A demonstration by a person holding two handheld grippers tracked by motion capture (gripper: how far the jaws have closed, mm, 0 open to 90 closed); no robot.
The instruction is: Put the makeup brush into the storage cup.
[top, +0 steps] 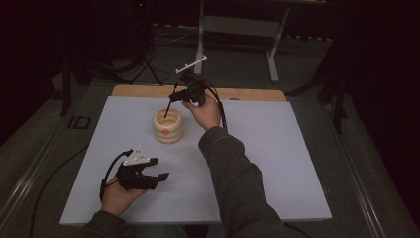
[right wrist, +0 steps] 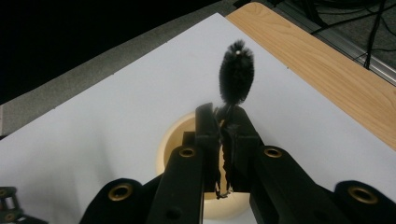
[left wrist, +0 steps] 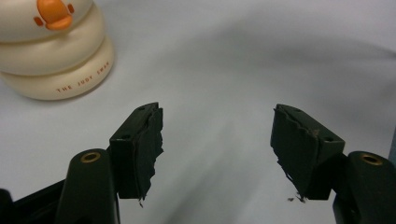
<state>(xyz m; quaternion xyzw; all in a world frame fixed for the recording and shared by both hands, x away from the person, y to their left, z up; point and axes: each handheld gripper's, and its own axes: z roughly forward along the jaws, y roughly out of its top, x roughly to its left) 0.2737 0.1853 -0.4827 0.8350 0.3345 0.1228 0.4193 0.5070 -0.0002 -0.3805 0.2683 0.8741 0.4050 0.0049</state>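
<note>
From the right gripper view, the cream holder point(right wrist: 173, 142) is mostly hidden behind the right gripper point(right wrist: 225, 122), and the black brush's point(right wrist: 236, 72) stem vanishes between its closed jaws. In the left gripper view, the picture's top-left corner cuts off the holder's upper rings.

A white sheet point(top: 277, 163) covers most of the surface, leaving a strip of bare wood point(top: 247, 93) along the far edge. At the top centre of the high view stands a pale metal frame point(top: 237, 27) on grey floor point(top: 307, 64). Dark stand legs point(top: 143, 64) sit upper left.
</note>
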